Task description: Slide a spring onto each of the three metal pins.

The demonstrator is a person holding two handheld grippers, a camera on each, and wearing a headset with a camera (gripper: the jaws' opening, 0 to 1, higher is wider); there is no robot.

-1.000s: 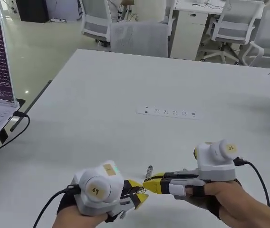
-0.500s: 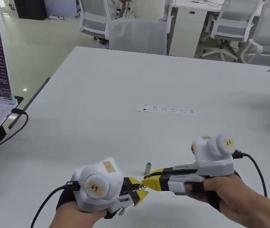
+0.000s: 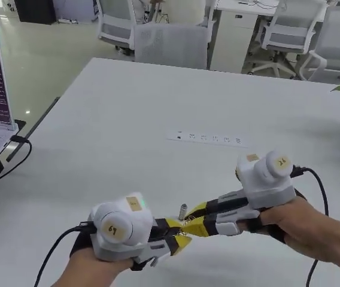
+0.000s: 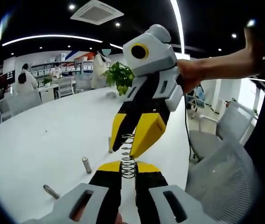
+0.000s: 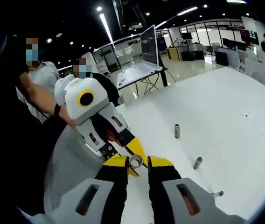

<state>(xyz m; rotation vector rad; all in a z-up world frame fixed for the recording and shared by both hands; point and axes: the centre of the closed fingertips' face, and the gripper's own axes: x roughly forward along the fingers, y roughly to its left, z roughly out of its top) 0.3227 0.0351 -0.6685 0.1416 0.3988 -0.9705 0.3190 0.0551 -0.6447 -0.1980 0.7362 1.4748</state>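
The left gripper [image 4: 129, 167] is clamped on a spring [image 4: 129, 150] near the front edge of the white table [image 3: 158, 107]. The right gripper [image 5: 137, 163] meets it tip to tip, its jaws on either side of the spring's other end; I cannot tell whether they press it. An upright pin [image 3: 183, 210] stands just beyond the tips, and two more pins [image 5: 198, 163] are on the table near it.

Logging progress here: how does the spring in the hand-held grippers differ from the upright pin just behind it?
The spring is off the table, clamped between left hand-held gripper and right hand-held gripper; the pin stands free on the table. The spring is open wire coils; the pin looks like a solid post. Both are small, slender metal parts.
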